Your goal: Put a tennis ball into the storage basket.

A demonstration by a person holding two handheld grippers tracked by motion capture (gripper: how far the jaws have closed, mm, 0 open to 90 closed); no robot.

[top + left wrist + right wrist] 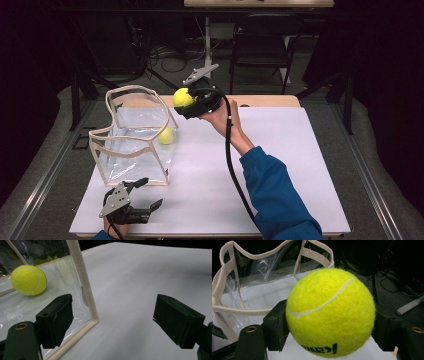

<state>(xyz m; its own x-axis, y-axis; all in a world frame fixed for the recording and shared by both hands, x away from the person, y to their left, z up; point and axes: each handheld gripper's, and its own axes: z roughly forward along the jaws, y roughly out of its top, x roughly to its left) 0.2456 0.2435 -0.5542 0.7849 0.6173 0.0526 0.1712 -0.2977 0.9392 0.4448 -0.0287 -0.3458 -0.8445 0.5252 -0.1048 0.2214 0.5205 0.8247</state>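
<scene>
A clear plastic bag with cream trim [132, 137] stands open on the white table [280, 160], and one yellow tennis ball [166, 135] lies inside it near its right wall. My right gripper [184, 102] is raised above the bag's far right corner, shut on a second tennis ball [182, 97]; in the right gripper view that ball [330, 312] sits squeezed between both jaws, with the bag's rim [242, 310] behind it. My left gripper [148, 192] rests open by the bag's near right corner [93, 321]. The ball inside the bag [28, 280] shows through the plastic.
The table's right half is bare white surface. Beyond the far edge stand a dark chair [262, 45], table legs and loose cables on the floor. A cable [231, 165] trails from the right gripper along the blue sleeve [277, 200].
</scene>
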